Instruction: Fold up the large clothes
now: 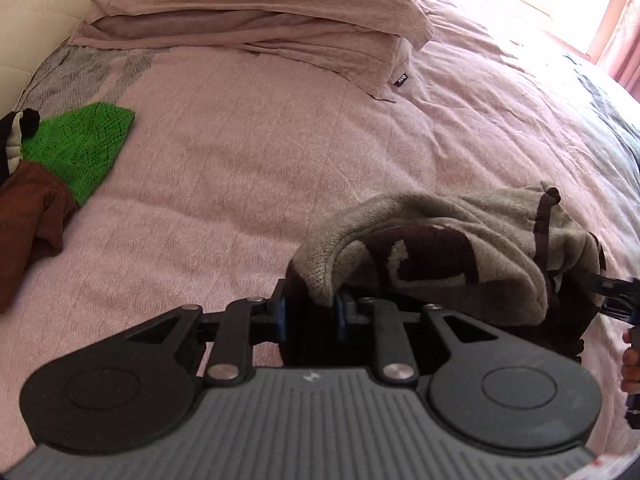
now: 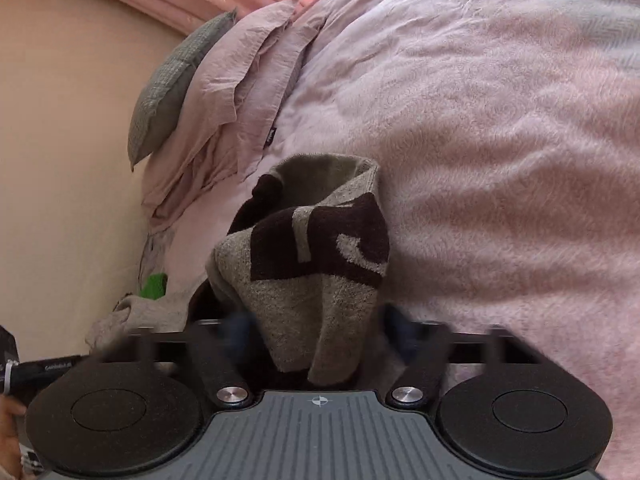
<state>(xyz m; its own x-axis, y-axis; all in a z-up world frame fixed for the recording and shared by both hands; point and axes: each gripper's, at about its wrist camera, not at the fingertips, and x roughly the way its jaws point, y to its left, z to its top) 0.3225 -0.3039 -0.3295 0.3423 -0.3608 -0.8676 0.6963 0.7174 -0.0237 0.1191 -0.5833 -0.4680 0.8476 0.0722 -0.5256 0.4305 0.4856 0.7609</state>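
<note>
A thick grey garment with dark brown patterning (image 1: 440, 232) is bunched above the pink bedspread (image 1: 260, 160). My left gripper (image 1: 311, 314) is shut on its dark left edge, and grey cloth drapes over the right blue pad. My right gripper (image 1: 616, 292) shows at the garment's far right end. In the right wrist view the garment (image 2: 320, 248) hangs between the fingers of my right gripper (image 2: 316, 330). Those fingers are blurred and spread wide, open around the cloth.
A green knit piece (image 1: 80, 144) and a brown garment (image 1: 28, 216) lie at the bed's left edge. Pink pillows (image 1: 260, 12) are stacked at the head, with a grey pillow (image 2: 172, 80) against the wall. A hand (image 1: 632, 360) shows at the right.
</note>
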